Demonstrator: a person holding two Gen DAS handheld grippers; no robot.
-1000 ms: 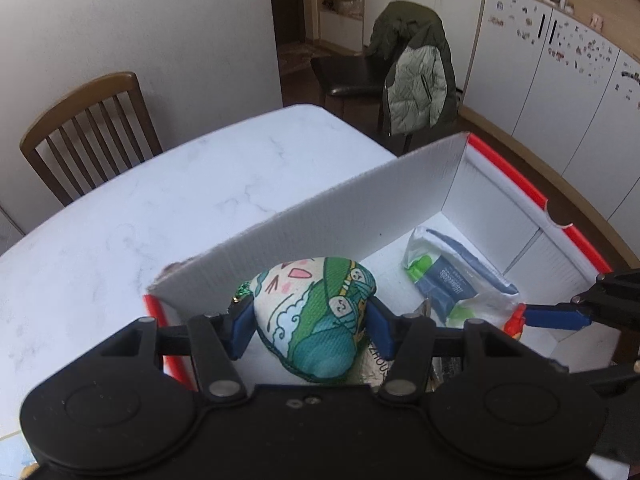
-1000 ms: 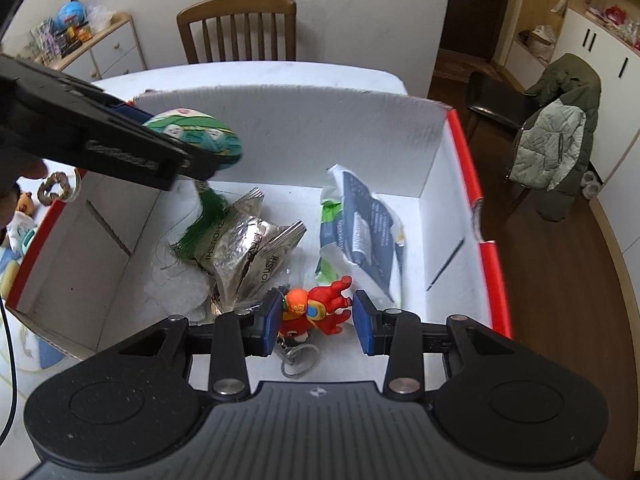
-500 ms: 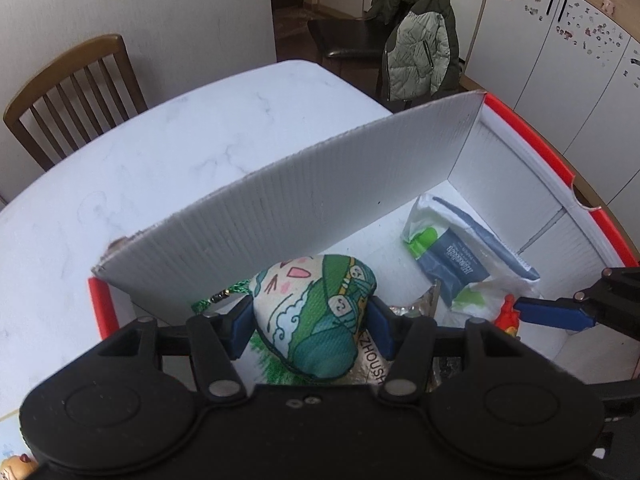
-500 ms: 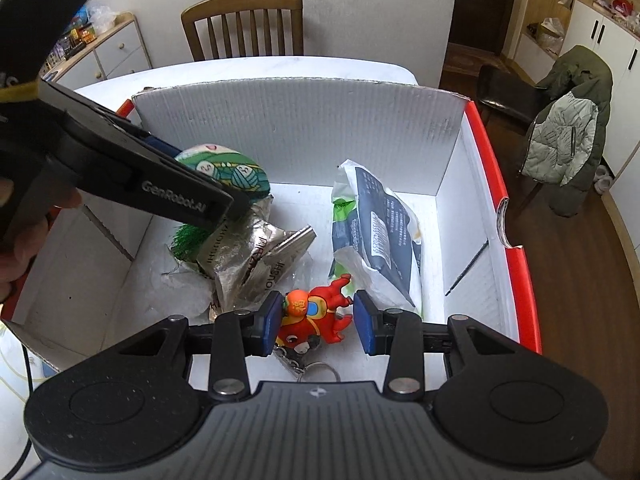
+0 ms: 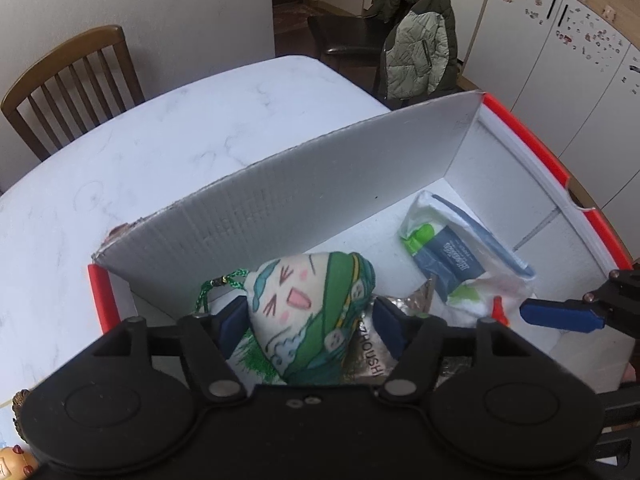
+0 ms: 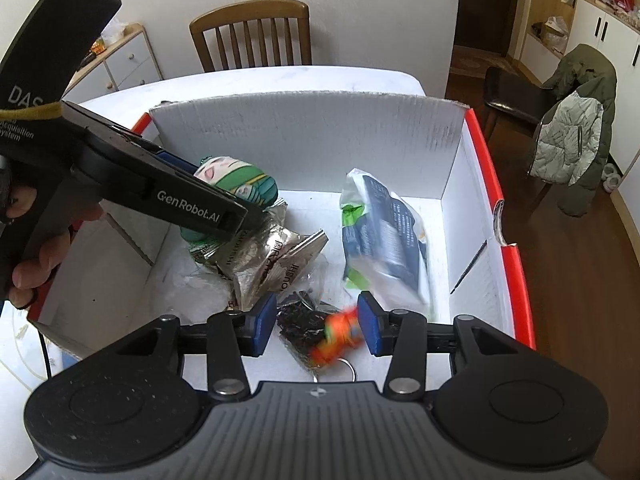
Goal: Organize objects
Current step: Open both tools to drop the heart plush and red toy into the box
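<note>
Left wrist view: we find the left claw [image 5: 308, 320] inside the white box [image 5: 280, 208], which stands on the marble tabletop [image 5: 168, 148]. Its jaws are opening, with the printed plush pouch [image 5: 308, 312] between them. The pads appear to stand just clear of the fabric, so we judge the pouch is being released, its lower end over the silver foil packets [image 5: 372, 352] near the box's back wall. The white-and-blue plastic package [image 5: 452, 264] lies toward the red-edged side of the box. One blue finger of the right claw [image 5: 560, 316] enters from that same side.

Right wrist view: the right claw [image 6: 318, 322] is low over the box floor at the near wall, its jaws opening. The red-orange toy figure [image 6: 336, 340] lies between them, blurred and with its key ring [image 6: 340, 372] below. We judge it dropped or dropping, with no pad pressing on it. It rests beside a clear bag of dark bits [image 6: 300, 324]. The left claw, held in a hand [image 6: 40, 256], covers part of the pouch at the box's left wall.

Both deliveries go into the box, consistent with gathering loose objects into one container.
</note>
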